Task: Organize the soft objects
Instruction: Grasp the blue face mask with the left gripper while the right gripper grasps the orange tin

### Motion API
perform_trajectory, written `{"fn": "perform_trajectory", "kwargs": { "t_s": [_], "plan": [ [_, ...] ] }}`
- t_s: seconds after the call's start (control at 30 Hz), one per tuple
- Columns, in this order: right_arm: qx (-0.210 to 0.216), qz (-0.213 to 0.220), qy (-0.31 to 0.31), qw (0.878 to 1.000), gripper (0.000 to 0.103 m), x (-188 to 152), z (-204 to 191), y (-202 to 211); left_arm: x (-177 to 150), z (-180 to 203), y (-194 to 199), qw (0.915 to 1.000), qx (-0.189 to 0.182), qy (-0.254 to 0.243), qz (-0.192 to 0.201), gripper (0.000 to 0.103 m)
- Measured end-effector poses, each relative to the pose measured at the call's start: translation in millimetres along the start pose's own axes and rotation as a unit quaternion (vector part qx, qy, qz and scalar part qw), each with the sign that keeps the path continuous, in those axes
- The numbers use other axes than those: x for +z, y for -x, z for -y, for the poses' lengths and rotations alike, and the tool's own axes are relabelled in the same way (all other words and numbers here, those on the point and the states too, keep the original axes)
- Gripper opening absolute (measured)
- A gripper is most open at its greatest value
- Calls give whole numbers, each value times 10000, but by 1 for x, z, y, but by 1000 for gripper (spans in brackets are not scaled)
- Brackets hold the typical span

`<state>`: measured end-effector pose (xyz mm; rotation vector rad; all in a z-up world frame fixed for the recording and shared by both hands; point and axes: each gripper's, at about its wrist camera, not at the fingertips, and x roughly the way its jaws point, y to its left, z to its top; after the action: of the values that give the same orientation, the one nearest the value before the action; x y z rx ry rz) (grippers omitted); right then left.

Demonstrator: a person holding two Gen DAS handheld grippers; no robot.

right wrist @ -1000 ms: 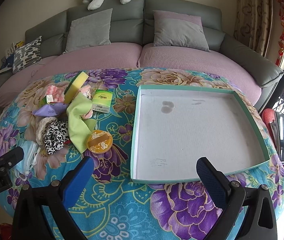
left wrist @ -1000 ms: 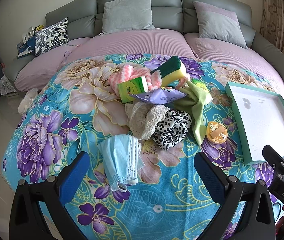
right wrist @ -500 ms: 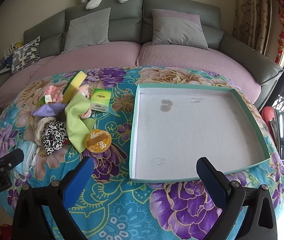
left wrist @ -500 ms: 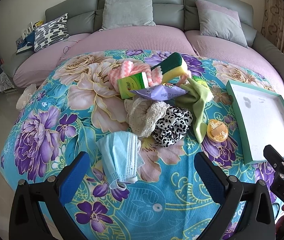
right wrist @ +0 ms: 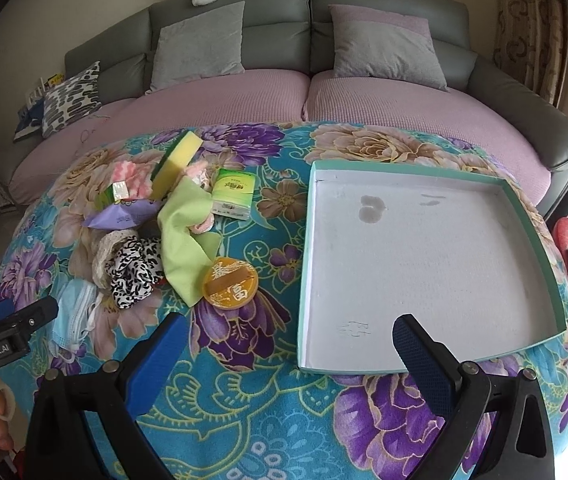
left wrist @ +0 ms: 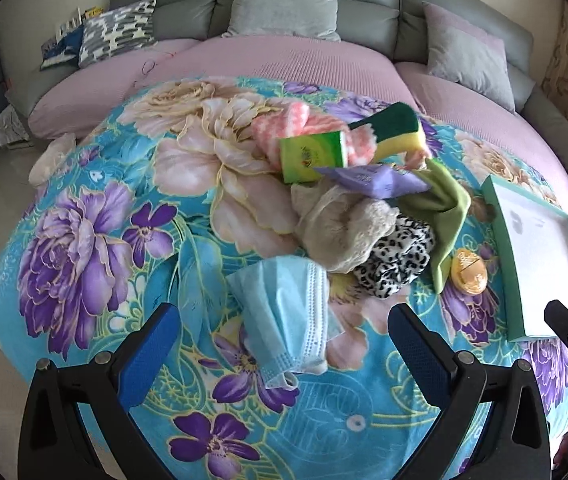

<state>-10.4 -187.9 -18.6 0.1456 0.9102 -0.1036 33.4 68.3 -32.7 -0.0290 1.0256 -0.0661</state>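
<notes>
The left gripper is released, jaws spread either side of the crumpled pale-blue pleated face mask, whose long axis runs near-to-far on the floral blue blanket. The right gripper is likewise released, near the shallow white tray with green rim. Only the right view shows the second green tissue pack, behind the pile.

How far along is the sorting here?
Nothing looks done: the tray holds nothing. In hand: nothing; the left gripper is open above the mask, the right gripper open at the tray's near edge. Left: the whole pile, from sponge to scrunchie.
</notes>
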Motion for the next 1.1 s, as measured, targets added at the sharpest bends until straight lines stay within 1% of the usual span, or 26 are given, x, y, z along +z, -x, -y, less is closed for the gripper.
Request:
{"fn": "perform_trajectory", "kwargs": {
  "t_s": [0.13,0.2,0.33,0.47,0.53,0.57,0.6,0.63,0.7,0.77,0.8,0.9,0.93,1.0,1.07,1.1],
  "plan": [
    [264,-18,243,9994,103,6,-14,-10,-2,1,-16,9995,-158,-42,-274,102],
    [332,-89,377,9987,103,8,-21,-18,-1,3,-20,9993,-136,-73,-345,98],
    [412,-154,633,9970,102,9,-33,-32,-1,5,-30,9987,-138,-114,-486,97],
    [495,-265,821,9950,94,11,-42,-45,0,2,-41,9979,-184,-66,-613,97],
    [543,-338,891,9940,88,12,-46,-53,1,3,-45,9977,-200,-53,-650,96],
    [548,-383,920,9935,86,13,-48,-57,1,3,-47,9976,-213,-52,-658,90],
    [560,-433,940,9931,83,13,-49,-62,1,3,-48,9975,-228,-57,-674,80],
    [583,-493,937,9927,81,13,-50,-66,1,4,-51,9971,-259,-63,-719,76],
    [579,-601,908,9924,79,12,-50,-74,2,4,-58,9960,-336,-47,-828,75],
    [566,-685,854,9924,75,12,-49,-80,2,5,-63,9954,-352,-32,-885,73],
    [585,-720,824,9923,73,12,-48,-83,2,5,-65,9954,-358,-26,-892,69],
    [625,-800,760,9919,71,12,-46,-89,2,6,-69,9952,-334,-16,-921,62],
    [636,-828,758,9916,69,12,-46,-91,3,4,-72,9952,-314,-17,-928,61],
    [637,-862,737,9915,64,12,-46,-95,3,4,-75,9954,-273,-6,-920,52],
    [602,-890,706,9917,62,12,-45,-98,3,2,-78,9957,-247,12,-892,47],
    [577,-896,691,9919,58,12,-44,-99,3,0,-77,9958,-243,29,-885,44]
  ]
}}
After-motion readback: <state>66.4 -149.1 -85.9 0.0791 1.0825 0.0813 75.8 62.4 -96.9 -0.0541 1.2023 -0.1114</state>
